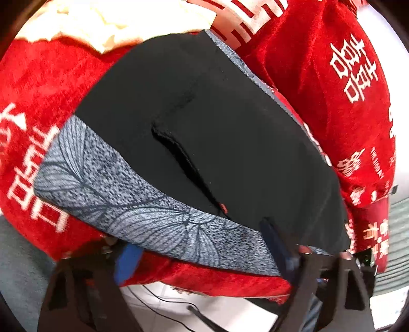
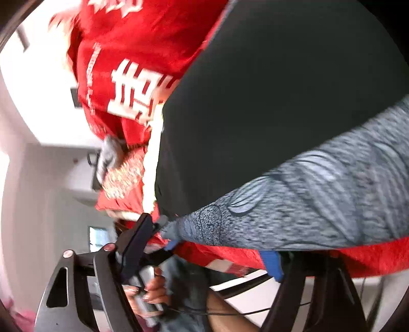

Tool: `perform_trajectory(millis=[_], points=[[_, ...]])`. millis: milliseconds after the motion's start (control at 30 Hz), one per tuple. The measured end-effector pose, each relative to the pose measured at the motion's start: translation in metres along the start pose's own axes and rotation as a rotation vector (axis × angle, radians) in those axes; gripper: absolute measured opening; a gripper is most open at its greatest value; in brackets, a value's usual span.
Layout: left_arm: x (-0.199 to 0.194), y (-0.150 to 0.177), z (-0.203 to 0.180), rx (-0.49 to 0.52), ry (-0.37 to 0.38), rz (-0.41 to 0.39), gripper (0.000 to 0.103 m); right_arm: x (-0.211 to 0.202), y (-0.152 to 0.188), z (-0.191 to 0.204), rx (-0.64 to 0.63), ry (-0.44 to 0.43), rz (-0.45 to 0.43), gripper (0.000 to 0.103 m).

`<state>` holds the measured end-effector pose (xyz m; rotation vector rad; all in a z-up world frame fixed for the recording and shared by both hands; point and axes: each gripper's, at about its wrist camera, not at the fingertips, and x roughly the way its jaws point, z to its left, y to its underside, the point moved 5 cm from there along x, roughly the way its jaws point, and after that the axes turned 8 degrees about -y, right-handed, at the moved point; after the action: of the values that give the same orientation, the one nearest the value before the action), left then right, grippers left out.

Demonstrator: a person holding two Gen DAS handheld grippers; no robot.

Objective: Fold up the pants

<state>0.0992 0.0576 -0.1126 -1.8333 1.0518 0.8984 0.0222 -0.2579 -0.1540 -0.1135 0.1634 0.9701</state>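
Black pants [image 1: 217, 122] with a grey patterned waistband [image 1: 133, 199] lie on a red cloth with white characters [image 1: 332, 76]. In the left wrist view my left gripper [image 1: 204, 258] sits at the waistband's near edge; its blue-padded fingers [image 1: 276, 245] stand apart, one over the band and one [image 1: 126, 260] under the cloth edge. In the right wrist view the pants [image 2: 268, 102] and waistband [image 2: 319, 204] fill the right side. My right gripper [image 2: 222, 252] is at the waistband's corner with blue pads [image 2: 272, 264] spread under the cloth edge. The other gripper [image 2: 138, 242] pinches that corner.
A cream cloth [image 1: 122, 23] lies bunched at the far end of the red cloth. The table edge drops to a white floor with black cables [image 1: 179, 311]. A person's hand [image 2: 153, 291] holds the other gripper's handle. White walls [image 2: 38, 153] stand at left.
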Motion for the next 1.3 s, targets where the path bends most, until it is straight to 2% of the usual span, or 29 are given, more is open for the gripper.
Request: perform_trajectory(millis=[33,67,100,133,167,333,467,600,700,833,933,1000,1133,1167,1300], points=[[-0.001,0.000,0.001,0.018,0.000,0.001,0.040,-0.003,-0.001,-0.005,0.034,0.001,-0.009,0.063],[0.001,-0.001,0.000,0.025,0.008,0.017,0.033,-0.005,-0.001,-0.011,0.066,0.000,-0.012,0.046],[0.001,-0.002,0.001,0.015,0.020,0.023,0.032,-0.007,-0.002,-0.017,0.099,-0.003,-0.017,0.035],[0.000,-0.004,0.001,0.008,0.022,0.021,0.026,-0.009,-0.002,-0.020,0.111,0.010,-0.024,0.008],[-0.005,-0.005,0.000,0.007,0.016,0.016,0.023,-0.011,-0.002,-0.020,0.105,0.025,-0.028,0.005],[-0.051,-0.024,-0.018,0.056,0.064,-0.053,0.022,-0.019,-0.010,0.046,-0.155,0.090,0.003,0.005],[-0.080,-0.055,-0.052,0.128,0.073,-0.118,0.022,-0.024,-0.033,0.105,-0.337,0.130,0.030,0.005],[-0.092,-0.101,-0.092,0.198,0.067,-0.170,0.022,-0.012,-0.078,0.138,-0.421,0.167,0.059,0.005],[-0.085,-0.138,-0.118,0.239,0.044,-0.202,0.022,0.006,-0.124,0.145,-0.439,0.181,0.079,0.005],[-0.052,-0.185,-0.143,0.275,-0.021,-0.225,0.022,0.040,-0.183,0.137,-0.423,0.215,0.099,0.005],[-0.015,-0.214,-0.145,0.274,-0.083,-0.218,0.022,0.071,-0.224,0.123,-0.428,0.284,0.126,0.005],[0.014,-0.229,-0.140,0.271,-0.158,-0.213,0.022,0.090,-0.251,0.101,-0.406,0.323,0.145,0.006],[0.060,-0.242,-0.115,0.253,-0.308,-0.168,0.023,0.115,-0.279,0.057,-0.343,0.385,0.174,0.009],[0.073,-0.243,-0.106,0.247,-0.321,-0.148,0.023,0.120,-0.283,0.046,-0.334,0.411,0.183,0.009],[0.074,-0.243,-0.103,0.283,-0.316,-0.164,0.023,0.122,-0.294,0.036,-0.295,0.354,0.158,0.009]])
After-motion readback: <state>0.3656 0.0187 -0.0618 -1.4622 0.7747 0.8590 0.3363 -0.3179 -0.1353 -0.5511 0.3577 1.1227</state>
